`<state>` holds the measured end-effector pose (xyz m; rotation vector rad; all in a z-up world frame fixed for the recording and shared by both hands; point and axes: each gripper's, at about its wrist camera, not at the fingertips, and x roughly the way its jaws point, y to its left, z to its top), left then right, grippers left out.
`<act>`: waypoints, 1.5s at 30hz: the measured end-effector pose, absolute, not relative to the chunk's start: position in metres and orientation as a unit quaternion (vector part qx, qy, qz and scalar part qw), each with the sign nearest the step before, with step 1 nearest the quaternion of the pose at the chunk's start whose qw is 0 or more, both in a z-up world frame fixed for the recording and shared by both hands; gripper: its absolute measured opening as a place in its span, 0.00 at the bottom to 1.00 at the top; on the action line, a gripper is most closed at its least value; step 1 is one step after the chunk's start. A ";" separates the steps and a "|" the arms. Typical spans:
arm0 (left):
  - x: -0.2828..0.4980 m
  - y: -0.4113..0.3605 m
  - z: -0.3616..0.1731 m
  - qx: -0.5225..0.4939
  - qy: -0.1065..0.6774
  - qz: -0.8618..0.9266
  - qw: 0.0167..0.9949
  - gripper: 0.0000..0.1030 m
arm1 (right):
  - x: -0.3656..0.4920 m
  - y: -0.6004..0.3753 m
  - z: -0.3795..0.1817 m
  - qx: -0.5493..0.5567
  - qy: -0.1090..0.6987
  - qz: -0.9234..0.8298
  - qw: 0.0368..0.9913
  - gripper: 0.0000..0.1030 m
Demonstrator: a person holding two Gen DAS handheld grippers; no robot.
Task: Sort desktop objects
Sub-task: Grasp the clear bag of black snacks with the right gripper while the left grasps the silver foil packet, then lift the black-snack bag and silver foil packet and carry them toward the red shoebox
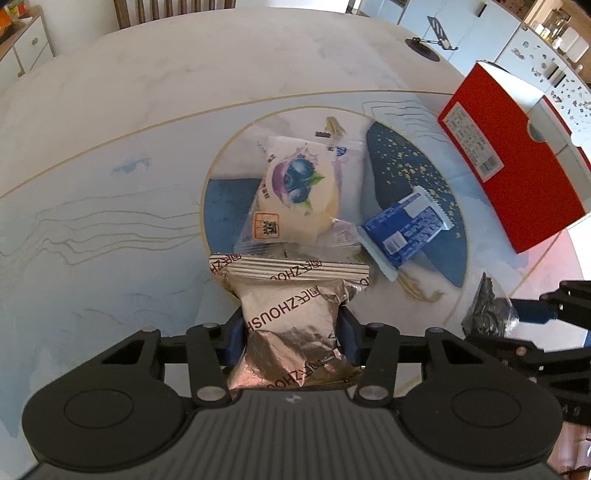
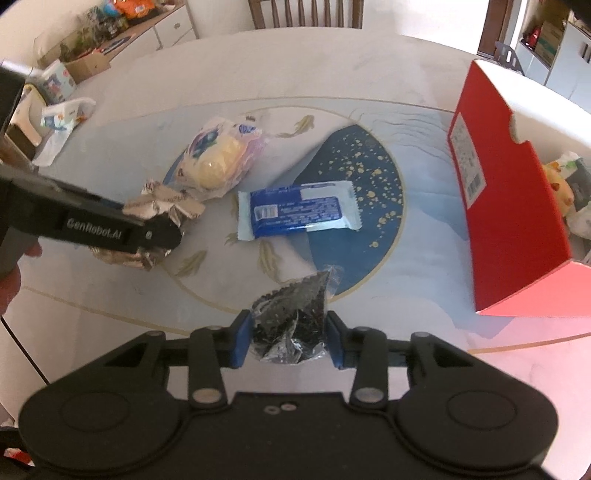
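My left gripper is shut on a silver foil snack packet, its blue pads pressing both sides; the same packet and left gripper show in the right wrist view. My right gripper is shut on a small clear bag of dark bits, also seen at the right edge of the left wrist view as the dark bag. A clear bag with a yellow bun and blueberry print lies beyond the foil packet. A blue and white wrapped bar lies mid-table.
An open red box stands at the right, with several items inside. The round table bears a blue printed mat. A chair stands at the far edge; white bags lie far left. A phone stand sits far back.
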<state>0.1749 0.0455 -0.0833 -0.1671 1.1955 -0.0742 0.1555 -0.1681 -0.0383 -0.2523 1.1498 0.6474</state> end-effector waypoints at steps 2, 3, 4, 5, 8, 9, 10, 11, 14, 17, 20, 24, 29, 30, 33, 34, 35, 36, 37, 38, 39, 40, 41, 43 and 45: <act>0.172 0.044 -0.081 -0.079 0.561 -0.037 0.823 0.47 | 0.156 -0.171 -0.035 -0.111 0.532 0.299 0.784 0.39; 0.171 0.044 -0.080 -0.079 0.561 -0.038 0.823 0.47 | 0.157 -0.172 -0.034 -0.109 0.531 0.299 0.785 0.39; 0.170 0.043 -0.078 -0.079 0.561 -0.039 0.823 0.47 | 0.157 -0.174 -0.032 -0.106 0.530 0.299 0.786 0.39; 0.169 0.042 -0.076 -0.078 0.560 -0.040 0.824 0.47 | 0.157 -0.175 -0.031 -0.104 0.529 0.299 0.787 0.39; 0.165 0.038 -0.070 -0.075 0.557 -0.047 0.826 0.47 | 0.158 -0.179 -0.026 -0.097 0.527 0.298 0.790 0.39; 0.163 0.036 -0.068 -0.074 0.556 -0.049 0.826 0.47 | 0.158 -0.180 -0.025 -0.095 0.526 0.298 0.791 0.39; 0.161 0.034 -0.066 -0.073 0.555 -0.050 0.827 0.47 | 0.158 -0.182 -0.023 -0.092 0.525 0.298 0.792 0.39; 0.160 0.032 -0.064 -0.071 0.555 -0.052 0.827 0.47 | 0.158 -0.183 -0.021 -0.089 0.525 0.298 0.793 0.39; 0.156 0.027 -0.057 -0.069 0.553 -0.058 0.828 0.47 | 0.159 -0.189 -0.016 -0.079 0.522 0.297 0.796 0.39; 0.154 0.021 -0.050 -0.063 0.552 -0.062 0.829 0.47 | 0.159 -0.195 -0.009 -0.074 0.517 0.295 0.800 0.39; 0.155 0.015 -0.045 -0.057 0.553 -0.063 0.829 0.47 | 0.160 -0.201 -0.004 -0.068 0.513 0.292 0.804 0.39; 0.155 0.005 -0.037 -0.051 0.551 -0.072 0.830 0.47 | 0.162 -0.208 0.002 -0.061 0.510 0.289 0.808 0.39; 0.156 -0.009 -0.023 -0.041 0.544 -0.085 0.834 0.47 | 0.163 -0.219 0.012 -0.056 0.501 0.282 0.816 0.39; 0.156 -0.011 -0.020 -0.039 0.542 -0.088 0.835 0.47 | 0.164 -0.223 0.013 -0.054 0.500 0.280 0.818 0.39; 0.158 -0.021 -0.012 -0.034 0.537 -0.097 0.837 0.47 | 0.166 -0.232 0.019 -0.048 0.496 0.274 0.823 0.39; 0.158 -0.024 -0.009 -0.033 0.536 -0.100 0.838 0.47 | 0.167 -0.235 0.021 -0.047 0.494 0.273 0.824 0.39; 0.159 -0.028 -0.006 -0.032 0.534 -0.104 0.838 0.47 | 0.167 -0.239 0.023 -0.044 0.493 0.271 0.825 0.39; 0.160 -0.031 -0.003 -0.032 0.533 -0.108 0.839 0.47 | 0.168 -0.243 0.026 -0.042 0.492 0.270 0.827 0.39; 0.161 -0.035 0.000 -0.031 0.531 -0.112 0.839 0.47 | 0.168 -0.246 0.028 -0.042 0.489 0.268 0.829 0.39; 0.162 -0.039 0.003 -0.029 0.529 -0.117 0.840 0.47 | 0.169 -0.250 0.031 -0.041 0.487 0.266 0.831 0.39; 0.163 -0.043 0.005 -0.027 0.527 -0.120 0.841 0.47 | 0.170 -0.253 0.033 -0.039 0.485 0.265 0.832 0.39; 0.164 -0.048 0.008 -0.025 0.524 -0.124 0.842 0.47 | 0.172 -0.257 0.036 -0.036 0.484 0.264 0.834 0.39; 0.166 -0.052 0.010 -0.024 0.522 -0.128 0.843 0.47 | 0.173 -0.261 0.039 -0.035 0.481 0.263 0.836 0.39; 0.169 -0.061 0.015 -0.019 0.518 -0.136 0.844 0.47 | 0.175 -0.267 0.044 -0.033 0.476 0.260 0.840 0.39; 0.172 -0.071 0.020 -0.014 0.513 -0.144 0.846 0.47 | 0.178 -0.274 0.048 -0.032 0.471 0.257 0.844 0.39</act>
